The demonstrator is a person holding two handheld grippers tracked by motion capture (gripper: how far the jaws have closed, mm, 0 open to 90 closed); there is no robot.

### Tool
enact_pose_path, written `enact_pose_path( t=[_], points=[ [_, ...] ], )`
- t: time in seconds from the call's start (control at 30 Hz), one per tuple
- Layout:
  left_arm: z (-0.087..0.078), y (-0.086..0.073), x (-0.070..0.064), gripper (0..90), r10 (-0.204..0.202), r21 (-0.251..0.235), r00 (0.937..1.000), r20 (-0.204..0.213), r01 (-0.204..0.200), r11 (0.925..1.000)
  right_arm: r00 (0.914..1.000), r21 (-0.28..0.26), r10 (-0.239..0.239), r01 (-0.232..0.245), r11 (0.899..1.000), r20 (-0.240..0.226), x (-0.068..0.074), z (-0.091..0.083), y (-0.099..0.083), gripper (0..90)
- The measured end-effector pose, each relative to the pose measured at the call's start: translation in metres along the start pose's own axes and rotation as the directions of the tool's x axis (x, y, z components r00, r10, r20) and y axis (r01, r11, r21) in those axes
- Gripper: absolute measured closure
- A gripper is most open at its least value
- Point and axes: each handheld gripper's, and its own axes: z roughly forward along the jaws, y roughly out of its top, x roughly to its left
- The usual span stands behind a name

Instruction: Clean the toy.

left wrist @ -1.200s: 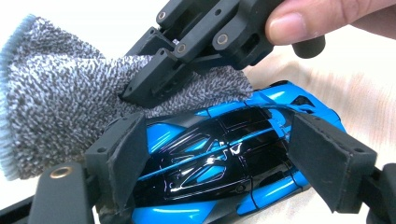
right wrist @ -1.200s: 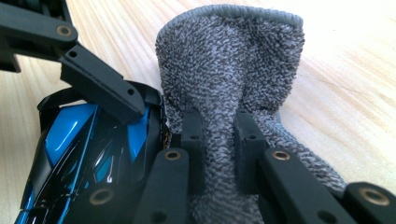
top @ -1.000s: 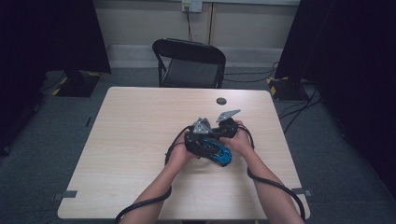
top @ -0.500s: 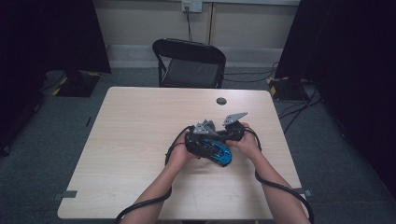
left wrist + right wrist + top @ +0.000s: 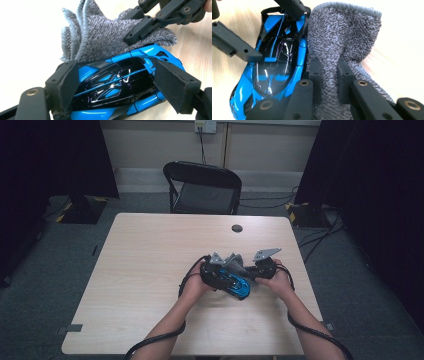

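A glossy blue and black toy car (image 5: 112,90) lies on the wooden table (image 5: 150,260). My left gripper (image 5: 115,67) is shut on the car, one pad against each of its sides. A grey knitted cloth (image 5: 342,32) is pinched between the jaws of my right gripper (image 5: 328,62), and its loose end rests against the car's (image 5: 277,57) side. In the high view the two grippers (image 5: 220,275) (image 5: 250,270) meet over the car (image 5: 236,285) right of the table's middle, with the cloth (image 5: 232,262) bunched between them.
A small black round cap (image 5: 237,228) sits in the table top near the far edge. Beyond the table stands a black folding chair (image 5: 202,185). Cables trail from both grippers off the near edge. Dark curtains hang at both sides.
My right gripper has slid a little to the right and nearer with the cloth along the car. The left gripper and the car have stayed in place.
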Motion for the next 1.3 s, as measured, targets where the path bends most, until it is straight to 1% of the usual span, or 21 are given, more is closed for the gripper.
enact_pose_path(
  t=[0.2,0.5,0.63,0.97,1.2,1.3],
  points=[
    [0.0,0.0,0.0,20.2,0.001,0.001,1.0,0.001,-0.001,1.0,0.9998,-0.016,0.018,-0.018,1.0,0.008,0.001,-0.007,-0.008,77.7],
    [0.0,0.0,0.0,20.3,-0.001,0.002,1.0,-0.003,0.001,1.0,0.9995,0.002,0.026,-0.026,1.0,0.018,0.002,-0.014,-0.012,77.6],
    [0.0,0.0,0.0,20.3,-0.001,0.004,1.0,-0.004,0.001,1.0,0.9995,0.009,0.025,-0.025,1.0,0.019,0.004,-0.021,-0.017,77.7],
    [0.0,0.001,0.0,20.5,0.001,0.007,1.0,-0.007,-0.001,1.0,0.9991,0.007,0.039,-0.039,0.999,0.017,0.007,-0.034,-0.028,77.6],
    [0.0,0.001,-0.001,20.6,0.001,0.009,1.0,-0.006,-0.001,1.0,0.9993,0.005,0.037,-0.037,0.999,0.011,0.01,-0.042,-0.034,77.6],
    [0.0,0.001,-0.001,20.7,-0.001,0.008,1.0,-0.008,0.001,1.0,0.9994,0.012,0.033,-0.033,0.999,0.007,0.012,-0.047,-0.038,77.6]
  ],
)
